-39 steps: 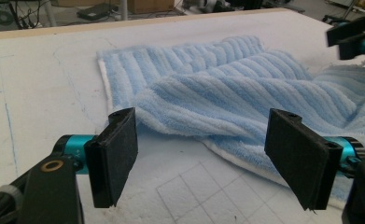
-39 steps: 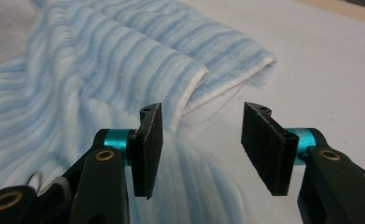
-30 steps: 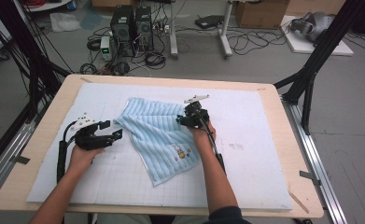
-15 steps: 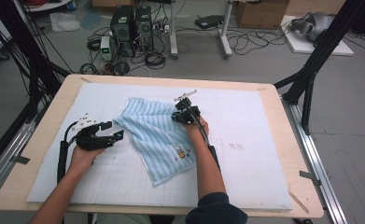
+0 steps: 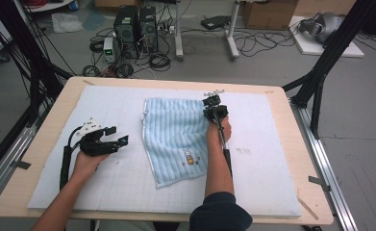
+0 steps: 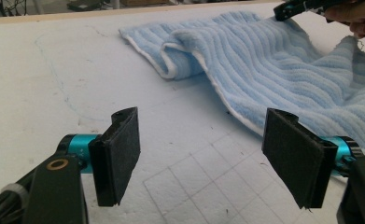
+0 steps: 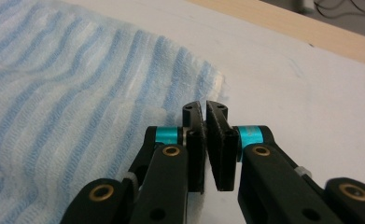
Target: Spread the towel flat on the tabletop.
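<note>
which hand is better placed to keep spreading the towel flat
Right. The right hand-held gripper sits at the far right corner of the blue towel, jaws closed there, apparently pinching the edge. The left hand-held gripper hangs open over the white mat, apart from the cloth.

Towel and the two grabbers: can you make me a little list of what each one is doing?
towel: light blue, striped, lying spread on the white mat, one corner folded over
left gripper: jaws wide open, nothing between them, beside the towel
right gripper: jaws closed at the towel's far corner; whether cloth is pinched cannot be told
picture on towel: small cartoon patch
</note>
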A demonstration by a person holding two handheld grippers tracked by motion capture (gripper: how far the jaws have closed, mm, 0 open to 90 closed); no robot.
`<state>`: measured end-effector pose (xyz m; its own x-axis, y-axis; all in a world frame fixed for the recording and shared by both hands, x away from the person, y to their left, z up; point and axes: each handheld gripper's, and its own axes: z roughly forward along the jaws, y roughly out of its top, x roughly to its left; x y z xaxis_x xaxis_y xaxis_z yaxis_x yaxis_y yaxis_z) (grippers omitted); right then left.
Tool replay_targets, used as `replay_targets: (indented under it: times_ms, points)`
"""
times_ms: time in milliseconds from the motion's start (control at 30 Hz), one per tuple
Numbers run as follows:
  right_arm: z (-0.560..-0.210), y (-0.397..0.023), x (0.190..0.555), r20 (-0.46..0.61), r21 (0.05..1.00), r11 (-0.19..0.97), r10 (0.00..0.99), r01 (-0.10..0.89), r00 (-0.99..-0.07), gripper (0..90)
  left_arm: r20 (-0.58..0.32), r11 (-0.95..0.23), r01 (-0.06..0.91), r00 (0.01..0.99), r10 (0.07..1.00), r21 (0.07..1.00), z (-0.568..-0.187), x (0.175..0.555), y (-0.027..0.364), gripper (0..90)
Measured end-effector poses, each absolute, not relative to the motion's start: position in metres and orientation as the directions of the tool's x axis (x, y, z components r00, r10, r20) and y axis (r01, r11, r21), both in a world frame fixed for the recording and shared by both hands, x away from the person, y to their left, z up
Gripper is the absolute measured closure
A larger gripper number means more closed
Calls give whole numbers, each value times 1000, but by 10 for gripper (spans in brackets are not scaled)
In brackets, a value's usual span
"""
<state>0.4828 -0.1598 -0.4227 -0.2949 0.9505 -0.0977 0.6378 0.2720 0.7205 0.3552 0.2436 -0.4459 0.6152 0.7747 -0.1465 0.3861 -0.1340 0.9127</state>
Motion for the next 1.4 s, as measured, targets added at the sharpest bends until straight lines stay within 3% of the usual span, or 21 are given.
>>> replay_targets:
  times_ms: [167,433,900,1133,1400]
  points:
    - [-422,-171,475,-45,757,259,937,600,-347,662,-147,-141,383,632,761,913,-446,354,240,291]
    - [-415,-196,443,43,796,230,902,560,-430,537,-166,-151,385,674,720,910,-447,352,229,339]
    - [-423,-244,362,60,806,265,853,530,-518,512,-138,-233,382,730,669,894,-447,352,189,355]
    - [-422,-245,340,51,805,294,831,515,-554,514,-94,-286,402,705,703,870,-447,360,176,383]
    - [-425,-242,334,59,803,320,796,502,-602,508,7,-443,427,715,699,788,-451,372,139,401]
